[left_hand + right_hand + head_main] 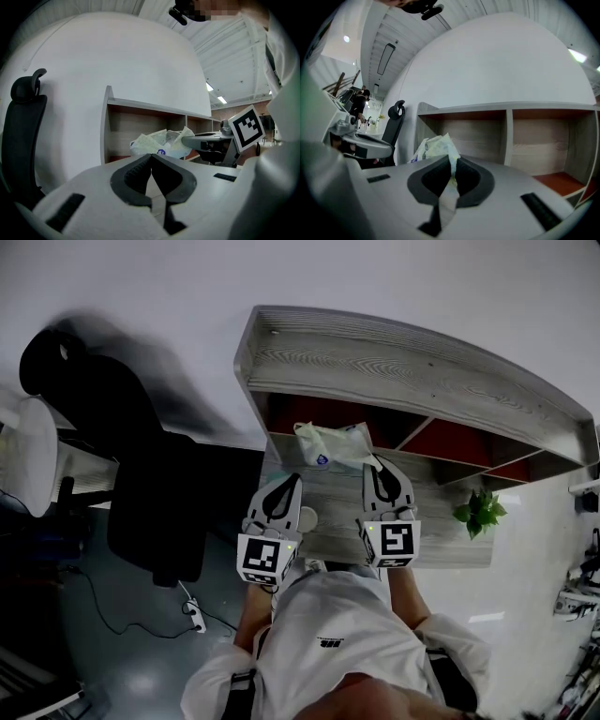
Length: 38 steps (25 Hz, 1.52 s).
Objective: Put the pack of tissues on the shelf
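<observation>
Pack of tissues: soft pack in pale green-and-white plastic wrap with a small round blue mark, at the mouth of the leftmost compartment of the shelf unit. No view shows whether it rests on the bench or hangs clear of it.
Right gripper: grey two-jaw tool with a square-marker cube. Its dark fingers are closed on a thin flap of wrap at the right end of the pack of tissues.
Left gripper: matching grey tool, just left of the right one and short of the pack. Its fingers meet tip to tip with nothing between them.
Shelf unit: grey wood-grain frame standing on the bench against a white wall, open compartments in a row, red-brown floors.
Bench: grey wood-grain top below both grippers.
Potted plant: small, green, on the bench at the right.
Office chair: black, high-backed, left of the bench.
Person: white shirt, one gripper in each hand.
</observation>
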{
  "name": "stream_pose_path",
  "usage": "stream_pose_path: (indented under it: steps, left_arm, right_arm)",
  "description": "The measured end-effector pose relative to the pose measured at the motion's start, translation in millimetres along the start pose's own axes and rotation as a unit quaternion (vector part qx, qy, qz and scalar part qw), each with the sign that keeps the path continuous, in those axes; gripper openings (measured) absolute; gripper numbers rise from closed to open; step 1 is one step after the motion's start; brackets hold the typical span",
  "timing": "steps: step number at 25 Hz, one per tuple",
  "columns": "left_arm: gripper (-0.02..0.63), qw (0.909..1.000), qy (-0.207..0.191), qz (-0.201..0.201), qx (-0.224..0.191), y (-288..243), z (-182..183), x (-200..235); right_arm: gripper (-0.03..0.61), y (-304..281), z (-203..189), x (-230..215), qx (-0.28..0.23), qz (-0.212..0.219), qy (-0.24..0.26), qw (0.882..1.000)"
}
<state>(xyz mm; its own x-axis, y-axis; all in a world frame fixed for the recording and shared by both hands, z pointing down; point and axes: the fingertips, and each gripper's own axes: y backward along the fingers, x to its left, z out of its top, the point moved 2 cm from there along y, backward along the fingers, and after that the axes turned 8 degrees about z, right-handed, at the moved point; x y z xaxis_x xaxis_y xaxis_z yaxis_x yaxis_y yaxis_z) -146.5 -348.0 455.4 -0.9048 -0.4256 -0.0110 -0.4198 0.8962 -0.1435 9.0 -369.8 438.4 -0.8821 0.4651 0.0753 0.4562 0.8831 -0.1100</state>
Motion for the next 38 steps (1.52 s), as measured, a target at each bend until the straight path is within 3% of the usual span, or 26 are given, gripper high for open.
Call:
stream_pose_path:
  steps: [12,21,38]
  left_arm:
    - [0.028,0.9998,0.002,-0.002,0.018,-31,-9,4]
    - [0.029,0.9998,0.0,-0.006,0.019,-45,-7,5]
    - [0.028,0.9998,-0.001,-0.002,0.019,-66,-6,9]
  right_arm:
    - [0.029,-27,-23,-18,0.024,0.0,-0.019,1.0]
    - [0.029,-39,-16,-27,0.007,-0.009,-0.015,1.0]
    - [0.031,-68,-20,-25,0.007,0.015,-0.01,1.0]
